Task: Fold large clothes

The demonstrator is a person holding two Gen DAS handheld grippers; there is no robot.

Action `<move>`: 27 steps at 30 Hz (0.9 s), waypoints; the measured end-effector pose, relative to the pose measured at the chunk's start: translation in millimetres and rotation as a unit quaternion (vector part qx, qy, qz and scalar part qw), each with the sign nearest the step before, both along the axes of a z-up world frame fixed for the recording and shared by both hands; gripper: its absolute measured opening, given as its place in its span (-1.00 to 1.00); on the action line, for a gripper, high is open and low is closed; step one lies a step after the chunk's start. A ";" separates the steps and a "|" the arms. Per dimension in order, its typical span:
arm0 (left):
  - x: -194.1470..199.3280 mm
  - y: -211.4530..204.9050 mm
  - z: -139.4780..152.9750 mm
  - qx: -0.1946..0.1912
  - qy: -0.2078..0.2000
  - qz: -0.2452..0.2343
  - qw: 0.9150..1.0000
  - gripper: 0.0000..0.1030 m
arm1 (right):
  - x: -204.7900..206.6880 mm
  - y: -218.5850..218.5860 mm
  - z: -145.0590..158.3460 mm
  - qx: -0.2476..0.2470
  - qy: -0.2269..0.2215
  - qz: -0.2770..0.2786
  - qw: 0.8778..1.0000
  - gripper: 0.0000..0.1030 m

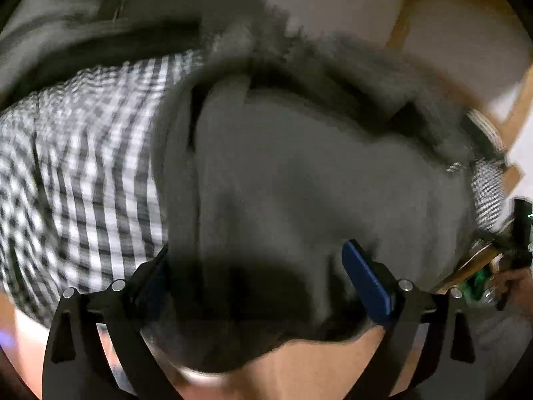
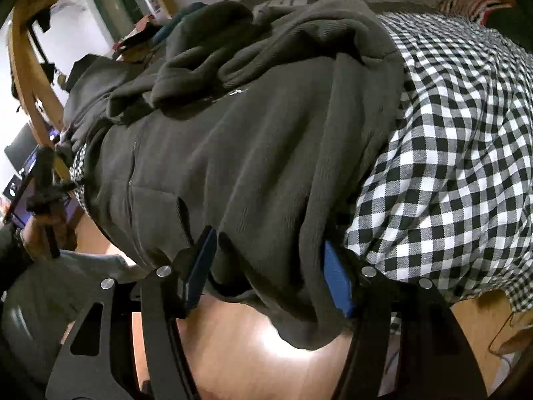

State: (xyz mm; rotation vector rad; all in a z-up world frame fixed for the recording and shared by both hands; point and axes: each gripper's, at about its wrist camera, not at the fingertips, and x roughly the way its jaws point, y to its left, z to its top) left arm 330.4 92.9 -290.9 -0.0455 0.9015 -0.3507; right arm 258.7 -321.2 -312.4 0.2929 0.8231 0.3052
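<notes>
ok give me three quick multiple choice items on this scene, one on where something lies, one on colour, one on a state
1. Where does the grey hoodie lie?
A. on the checked bedding, hem hanging past the edge
B. on the floor
C. on a hanger

2. What colour are the pads on the fingers?
A. red
B. blue
C. white

3. How does the right gripper stand?
A. wide apart, well clear of the cloth
B. out of view
C. fingers on either side of the hoodie's hem

Answers: 1 A, the hoodie is spread over the check cloth with its hem drooping over the wood floor. 2 B, both pads look blue. 3 C, hem cloth fills the gap between the fingers.
</notes>
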 end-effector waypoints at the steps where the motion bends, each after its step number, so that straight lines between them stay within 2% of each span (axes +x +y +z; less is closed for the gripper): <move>1: -1.1 -5.6 -1.7 0.021 -0.004 -0.007 1.000 0.83 | 0.1 -1.0 -0.5 0.002 0.001 -0.001 1.000 0.20; 2: -2.6 -9.7 0.5 0.029 -0.010 -0.016 0.999 0.83 | -0.7 -0.1 -0.2 0.002 0.002 -0.002 1.000 0.20; 3: -5.8 -12.7 5.4 0.029 -0.019 -0.024 0.999 0.79 | -1.8 1.0 1.8 0.014 -0.002 0.004 1.000 0.03; 4: -9.1 -12.2 10.4 0.018 -0.030 -0.027 0.999 0.40 | -4.6 -14.9 9.5 0.032 -0.012 0.011 0.999 -0.44; 5: -13.4 -10.2 18.9 0.007 -0.046 -0.026 0.999 -0.10 | -9.4 -19.5 19.0 0.067 -0.039 0.016 0.997 -0.51; 6: -18.1 -7.5 27.5 0.001 -0.066 -0.022 0.998 -0.23 | -10.9 -27.1 23.2 0.097 -0.052 0.021 0.994 -0.51; 7: -24.4 -2.5 37.6 -0.024 -0.089 -0.028 0.995 -0.25 | -12.3 -34.5 27.4 0.125 -0.060 0.024 0.990 -0.52; 9: -28.1 4.3 45.4 -0.065 -0.097 -0.034 0.993 -0.25 | -11.3 -42.8 28.6 0.172 -0.065 0.033 0.982 -0.52; 10: -26.6 6.6 44.1 -0.083 -0.088 -0.034 0.992 -0.09 | -8.7 -45.8 24.7 0.185 -0.057 0.036 0.980 -0.49; 11: -23.0 6.8 40.0 -0.099 -0.073 -0.040 0.992 0.34 | -4.6 -46.2 19.5 0.174 -0.037 0.033 0.983 -0.49; 12: -17.7 5.1 32.5 -0.111 -0.047 -0.050 0.992 0.54 | 0.2 -41.9 11.4 0.113 -0.005 0.016 0.993 -0.45; 13: -8.5 -2.0 14.5 -0.090 0.004 -0.052 0.995 0.66 | 3.1 -35.2 2.1 0.067 0.022 0.016 0.997 -0.45; 14: -6.5 -8.7 1.9 -0.049 0.026 -0.046 0.997 0.66 | 3.5 -30.2 -2.2 0.048 0.027 0.026 0.998 -0.44; 15: -6.9 -13.8 -3.7 -0.026 0.028 -0.052 0.998 0.66 | 3.5 -32.3 -2.3 0.065 0.026 0.025 0.997 -0.33; 16: -12.0 -25.7 -7.2 0.018 0.008 -0.074 0.997 0.78 | 4.4 -35.2 -3.1 0.080 0.028 0.025 0.996 -0.27; 17: -14.1 -34.1 -9.1 0.045 0.004 -0.089 0.995 0.84 | 3.7 -38.4 -4.0 0.087 0.030 0.026 0.995 -0.26; 18: -16.4 -40.1 -9.2 0.067 -0.001 -0.095 0.993 0.84 | 2.7 -38.5 -2.7 0.082 0.029 0.028 0.996 -0.23; 19: -19.1 -41.9 -3.8 0.065 -0.008 -0.099 0.993 0.81 | 1.7 -37.9 -1.4 0.088 0.029 0.033 0.995 -0.25; 20: -21.7 -37.9 3.8 0.040 -0.020 -0.099 0.994 0.63 | 0.1 -38.4 0.6 0.096 0.024 0.041 0.994 -0.33; 21: -21.7 -33.7 10.2 0.021 -0.028 -0.092 0.995 -0.02 | -1.9 -37.9 5.2 0.113 0.011 0.047 0.992 -0.66; 22: -20.3 -23.1 17.5 -0.003 -0.032 -0.074 0.997 -0.39 | -4.3 -43.6 11.6 0.150 -0.010 0.046 0.988 -0.74; 25: -15.9 5.1 25.4 -0.109 -0.020 -0.052 0.992 -0.44 | -4.9 -52.9 14.0 0.214 -0.030 0.042 0.976 -0.74; 26: -13.1 6.9 22.9 -0.116 -0.010 -0.050 0.992 -0.43 | -3.6 -53.5 11.9 0.211 -0.021 0.037 0.977 -0.70; 27: -8.2 8.6 13.1 -0.112 0.019 -0.043 0.993 -0.39 | 0.0 -50.5 5.0 0.183 0.011 0.030 0.983 -0.63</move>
